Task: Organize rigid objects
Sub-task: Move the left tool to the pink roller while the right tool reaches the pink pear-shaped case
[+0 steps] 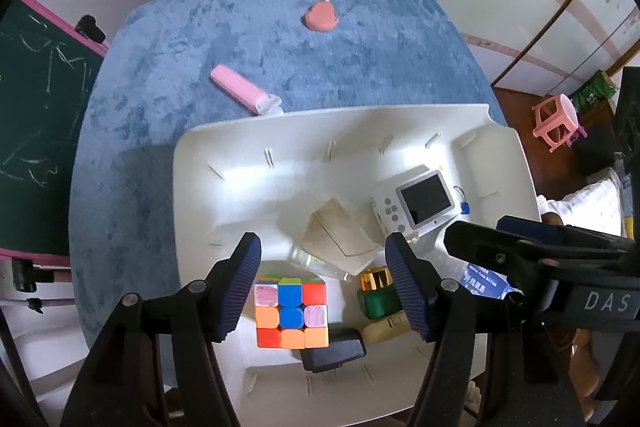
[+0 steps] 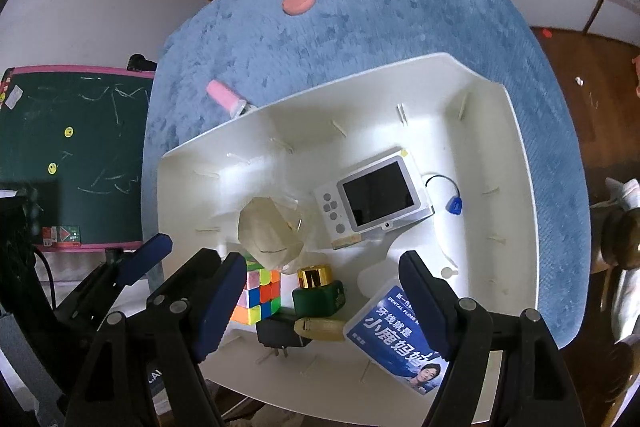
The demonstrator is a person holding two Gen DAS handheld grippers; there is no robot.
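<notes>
bin: a white plastic bin (image 1: pixel 188 187) sat on the blue cloth (image 1: pixel 160 75); it is the landmark for every place below.
already in the bin: a colour cube (image 1: pixel 291 311), a green jar with a gold cap (image 2: pixel 318 293), a black plug adapter (image 2: pixel 280 335), a dental floss box (image 2: pixel 400 337), a small white screen device (image 2: pixel 374 199) and a clear faceted piece (image 2: pixel 268 231).
still outside the bin: a pink stick (image 1: pixel 240 89) lay just beyond the bin's far rim; a pink round piece (image 1: pixel 322 17) lay further out, well apart from the bin.
pink stick, handling: probably light, stiff and smooth-sided, so it could slip; best pinched across its narrow width near the middle.
pink round piece, handling: looked low and flat, likely light and hard; the fingers would have to come down close to the cloth and take it by its edges.
left gripper (image 1: pixel 324 287): jaws apart and empty, pointing down into the bin above the colour cube, touching nothing.
right gripper (image 2: pixel 328 311): jaws apart and empty, above the bin's near part, with the green jar and dental floss box seen between its fingers but below them.
judgement: two pieces seemed left to bring in.
</notes>
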